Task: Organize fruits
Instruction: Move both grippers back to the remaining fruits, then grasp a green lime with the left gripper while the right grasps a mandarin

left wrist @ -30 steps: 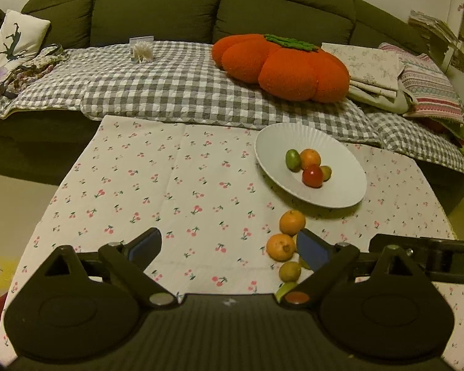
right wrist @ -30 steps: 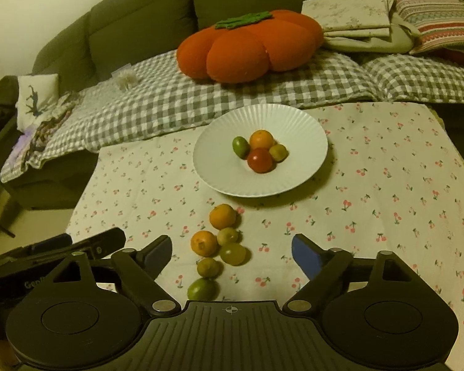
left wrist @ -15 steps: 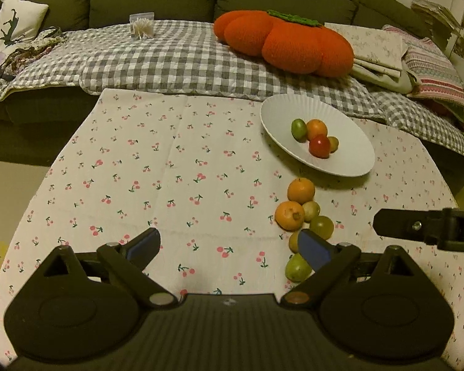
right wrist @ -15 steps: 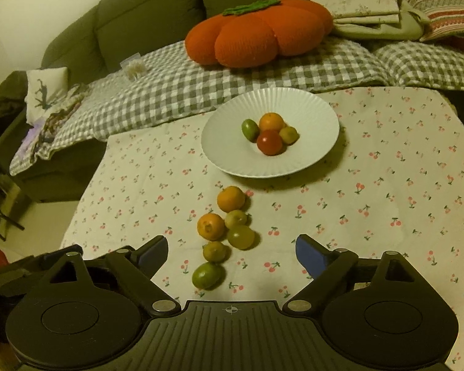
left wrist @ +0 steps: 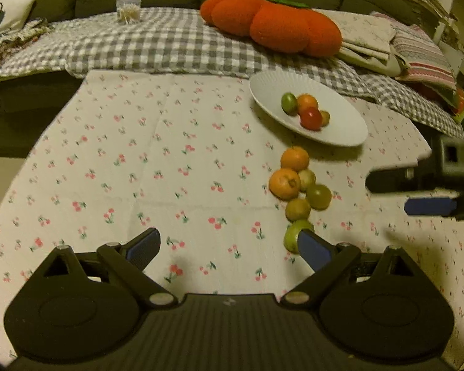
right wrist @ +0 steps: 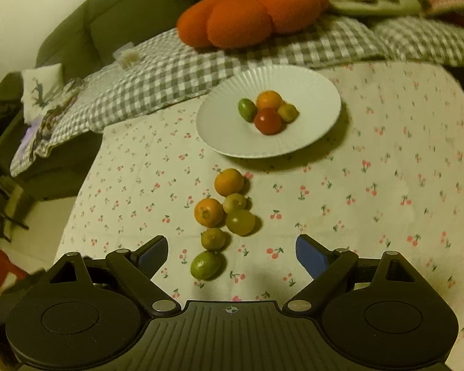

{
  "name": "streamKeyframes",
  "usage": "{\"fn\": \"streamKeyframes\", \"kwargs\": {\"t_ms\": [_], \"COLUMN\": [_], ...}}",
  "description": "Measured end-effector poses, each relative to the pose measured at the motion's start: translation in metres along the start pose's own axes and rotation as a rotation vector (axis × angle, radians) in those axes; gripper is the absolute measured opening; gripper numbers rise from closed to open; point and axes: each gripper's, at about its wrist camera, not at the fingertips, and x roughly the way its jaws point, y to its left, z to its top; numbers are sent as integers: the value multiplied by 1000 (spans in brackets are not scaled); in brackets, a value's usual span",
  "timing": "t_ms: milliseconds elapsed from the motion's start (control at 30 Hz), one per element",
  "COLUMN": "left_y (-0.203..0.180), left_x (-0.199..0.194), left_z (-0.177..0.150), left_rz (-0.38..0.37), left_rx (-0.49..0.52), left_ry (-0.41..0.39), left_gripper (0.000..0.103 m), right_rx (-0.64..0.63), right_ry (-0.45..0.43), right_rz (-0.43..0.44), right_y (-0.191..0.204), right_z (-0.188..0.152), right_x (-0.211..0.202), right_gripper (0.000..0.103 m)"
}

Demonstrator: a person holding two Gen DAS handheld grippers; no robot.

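Both claws rose — left view alone shows right claw (left wrist: 417, 191) agape.

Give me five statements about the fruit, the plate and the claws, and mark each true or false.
1. The white plate holds four fruits. True.
2. Six fruits lie loose on the tablecloth. True.
3. The right claw grips an orange. False: it is open and holds nothing.
4. The red fruit lies on the tablecloth. False: it is on the plate.
5. The left claw is open. True.
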Motion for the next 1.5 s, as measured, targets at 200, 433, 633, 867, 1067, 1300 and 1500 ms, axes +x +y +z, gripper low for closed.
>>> {"fn": "streamKeyframes", "kwargs": {"t_ms": [200, 433, 633, 867, 1067, 1300, 1500], "left_y": [-7, -35, -43, -36, -25, -16, -11], "left_x": [7, 31, 52, 50, 43, 43, 47], "left_z": [-9, -13, -13, -10, -8, -5, -4], "left_rz": [-54, -146, -151, -165, -160, -140, -108], "left_rx": [39, 103, 110, 73, 14, -11, -25], "left_ry": [-26, -32, -20, -22, -22, -15, -4], "left_gripper": [91, 64, 32, 25, 25, 25, 25], "right_rx": [83, 100, 109, 124, 91, 88, 61], "right_ry": [9, 12, -12, -8, -16, -8, -4], "right_rz": [-13, -14, -52, -35, -11, -23, -33], "right_y": [-15, -14, -20, -22, -11, -1, 6], "right_z": [2, 5, 11, 21, 31, 44, 47], "right_x": [8, 17, 29, 48, 66, 94, 110], "right_gripper": [91, 91, 85, 67, 67, 61, 51]}}
